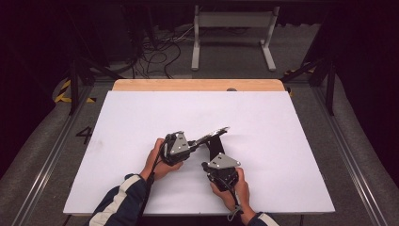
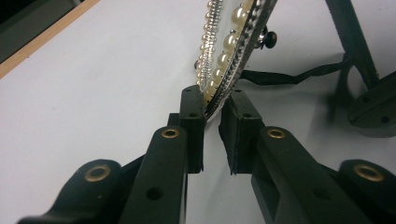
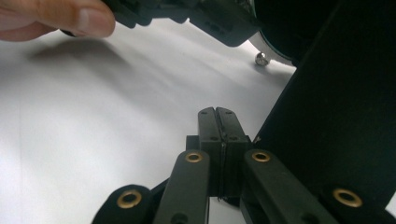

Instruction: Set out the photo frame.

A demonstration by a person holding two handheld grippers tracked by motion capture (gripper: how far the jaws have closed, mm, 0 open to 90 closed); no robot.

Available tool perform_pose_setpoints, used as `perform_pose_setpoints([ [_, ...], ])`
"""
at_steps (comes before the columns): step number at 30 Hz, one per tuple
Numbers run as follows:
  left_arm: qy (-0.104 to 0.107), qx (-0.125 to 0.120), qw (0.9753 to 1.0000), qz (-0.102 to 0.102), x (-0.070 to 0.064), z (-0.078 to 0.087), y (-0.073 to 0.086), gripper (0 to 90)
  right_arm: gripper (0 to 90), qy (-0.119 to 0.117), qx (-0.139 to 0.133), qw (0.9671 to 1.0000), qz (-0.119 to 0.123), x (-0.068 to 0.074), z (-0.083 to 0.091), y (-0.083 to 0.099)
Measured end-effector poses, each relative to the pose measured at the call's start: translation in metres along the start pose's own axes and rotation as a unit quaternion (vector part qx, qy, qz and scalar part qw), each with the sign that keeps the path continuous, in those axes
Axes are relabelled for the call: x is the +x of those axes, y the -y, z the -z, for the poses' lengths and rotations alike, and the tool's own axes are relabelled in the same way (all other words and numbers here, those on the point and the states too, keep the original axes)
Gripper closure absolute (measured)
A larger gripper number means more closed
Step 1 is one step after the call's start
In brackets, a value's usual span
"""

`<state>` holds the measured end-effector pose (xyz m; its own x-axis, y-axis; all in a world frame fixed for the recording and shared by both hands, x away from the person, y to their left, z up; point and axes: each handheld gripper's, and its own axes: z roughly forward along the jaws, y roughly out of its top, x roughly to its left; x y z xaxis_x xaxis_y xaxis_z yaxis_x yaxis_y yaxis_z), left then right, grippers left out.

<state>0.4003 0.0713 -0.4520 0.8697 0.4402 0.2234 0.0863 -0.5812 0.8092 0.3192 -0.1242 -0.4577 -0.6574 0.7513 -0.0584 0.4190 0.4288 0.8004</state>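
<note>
Left gripper view: left gripper (image 2: pixel 212 100) pinches the pearl-rimmed mirror (image 2: pixel 233 42) edge; keep that hold steady. Right gripper (image 3: pixel 217 112), jaws pressed together empty, sits beside the black stand (image 3: pixel 336 116).

Floor marking: a dark numeral "4" (image 1: pixel 84 135) on the grey floor, just left of the table's white top (image 1: pixel 141 113).
Floor tape: yellow-and-black hazard stripes (image 1: pixel 62 92) near the left frame leg; no lettering.
Other text: none readable in either gripper view.
</note>
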Motion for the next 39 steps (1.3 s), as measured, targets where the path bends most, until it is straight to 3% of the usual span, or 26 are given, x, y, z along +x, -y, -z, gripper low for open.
perform_pose_setpoints([
  [4,0.000,-0.007,0.9999,0.010,0.000,-0.004,-0.002,73.5,90.0,-0.003,0.007,1.0000,-0.004,-0.003,0.001,0.004],
  [6,0.004,-0.012,0.9997,0.022,0.001,-0.008,-0.004,63.7,90.0,-0.004,0.008,0.9999,-0.007,-0.004,0.002,0.006],
  [11,0.010,-0.012,0.9995,0.026,0.002,-0.015,-0.004,64.3,90.0,0.000,0.011,0.9999,-0.005,-0.003,0.003,0.008],
  [15,0.017,-0.013,0.9994,0.026,0.003,-0.017,-0.004,72.1,90.0,0.004,0.013,0.9999,-0.009,-0.003,0.005,0.010],
  [18,0.026,-0.018,0.9992,0.025,0.004,-0.018,-0.005,72.1,90.0,0.005,0.011,0.9998,-0.015,-0.004,0.008,0.012],
  [23,0.029,-0.010,0.9995,0.009,0.003,-0.016,-0.006,72.7,90.0,0.009,0.016,0.9996,-0.022,-0.008,0.009,0.013],
  [39,0.016,-0.001,0.9997,-0.016,-0.003,-0.012,-0.008,76.2,90.0,0.008,0.028,0.9988,-0.039,-0.027,0.009,0.015],
])
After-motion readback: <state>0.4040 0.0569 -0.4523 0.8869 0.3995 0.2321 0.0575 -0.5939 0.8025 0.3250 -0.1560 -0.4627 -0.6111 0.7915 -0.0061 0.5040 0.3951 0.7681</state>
